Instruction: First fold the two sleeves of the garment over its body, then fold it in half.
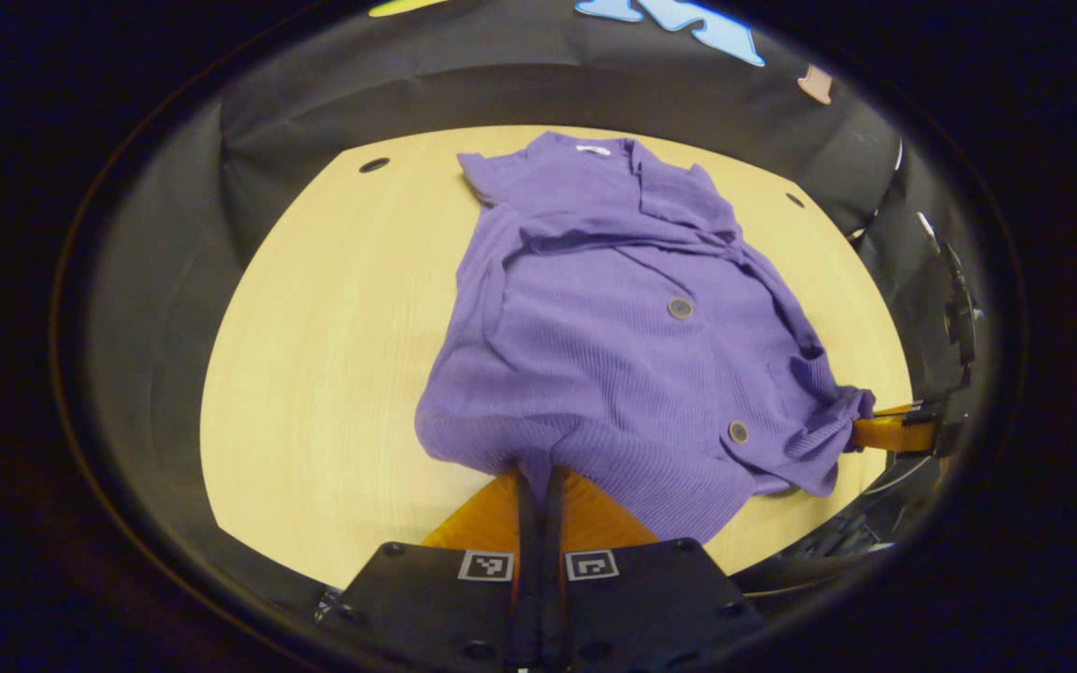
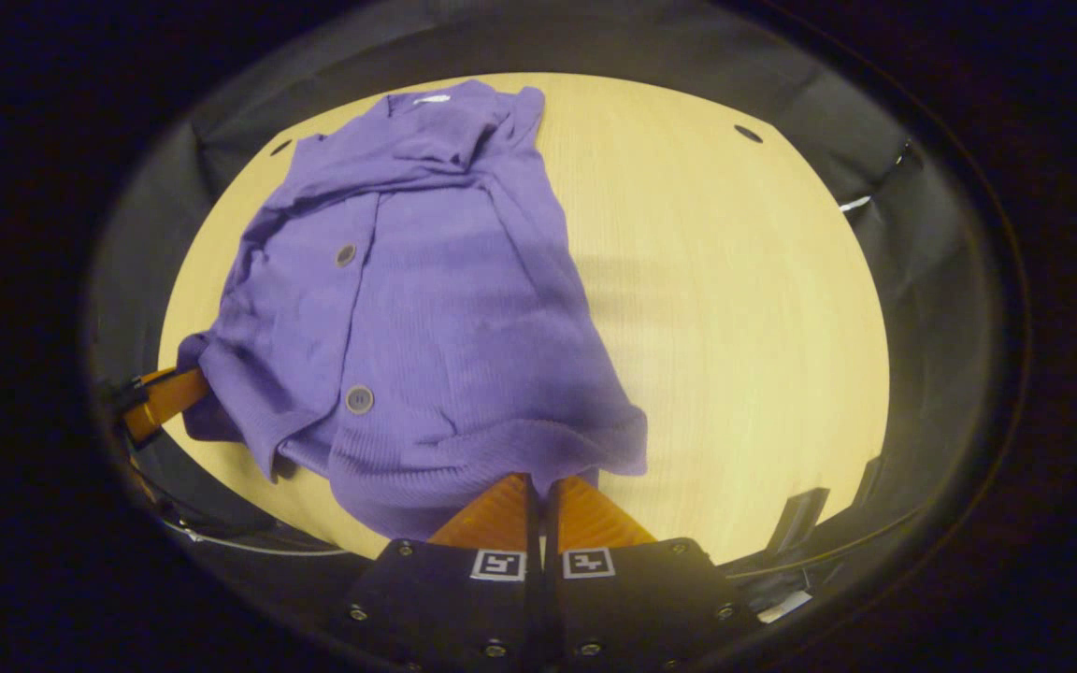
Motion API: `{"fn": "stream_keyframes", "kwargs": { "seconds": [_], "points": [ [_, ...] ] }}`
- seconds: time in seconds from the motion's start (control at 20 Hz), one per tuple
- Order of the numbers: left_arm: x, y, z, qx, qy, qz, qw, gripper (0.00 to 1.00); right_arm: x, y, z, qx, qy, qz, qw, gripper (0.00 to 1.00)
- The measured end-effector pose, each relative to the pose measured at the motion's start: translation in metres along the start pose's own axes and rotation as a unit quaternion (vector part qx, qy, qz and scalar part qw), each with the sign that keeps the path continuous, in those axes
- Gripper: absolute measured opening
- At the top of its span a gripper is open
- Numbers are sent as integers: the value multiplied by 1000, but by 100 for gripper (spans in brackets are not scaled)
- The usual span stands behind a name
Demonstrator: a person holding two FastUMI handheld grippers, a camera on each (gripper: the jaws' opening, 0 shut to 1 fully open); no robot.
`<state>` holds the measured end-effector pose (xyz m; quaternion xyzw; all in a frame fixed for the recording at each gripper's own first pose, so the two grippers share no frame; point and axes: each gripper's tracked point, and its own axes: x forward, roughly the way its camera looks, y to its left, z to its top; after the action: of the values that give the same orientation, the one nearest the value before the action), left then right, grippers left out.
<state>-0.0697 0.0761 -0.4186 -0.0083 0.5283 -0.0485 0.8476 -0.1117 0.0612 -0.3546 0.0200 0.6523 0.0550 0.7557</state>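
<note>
We see the purple cardigan (image 1: pixel 613 327) lying rumpled on the surface (image 1: pixel 333 355), sleeves folded over its body. Our left claw (image 1: pixel 538 472) and right claw (image 2: pixel 538 486) are each closed, pinching its hem

Bare table (image 2: pixel 735 308) lies open beside the cardigan (image 2: pixel 426 299) — booth wall (image 2: pixel 931 280) rings it.
</note>
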Motion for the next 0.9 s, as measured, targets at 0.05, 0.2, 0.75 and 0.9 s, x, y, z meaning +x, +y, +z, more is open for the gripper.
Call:
{"fn": "stream_keyframes", "kwargs": {
  "seconds": [0.05,0.2,0.75,0.9],
  "points": [
    [0,-1,14,1,-8,0,1000,6,-3,-1,14,-1,-13,0,1000,0],
    [1,-1,49,-1,-28,-1,1000,6,-14,-3,51,0,-40,1,999,0],
    [27,21,194,-19,-87,9,996,6,-21,-14,200,2,-109,1,994,0],
    [35,23,233,-18,-103,9,995,6,-28,-17,236,4,-128,2,992,0]
  ]
}}
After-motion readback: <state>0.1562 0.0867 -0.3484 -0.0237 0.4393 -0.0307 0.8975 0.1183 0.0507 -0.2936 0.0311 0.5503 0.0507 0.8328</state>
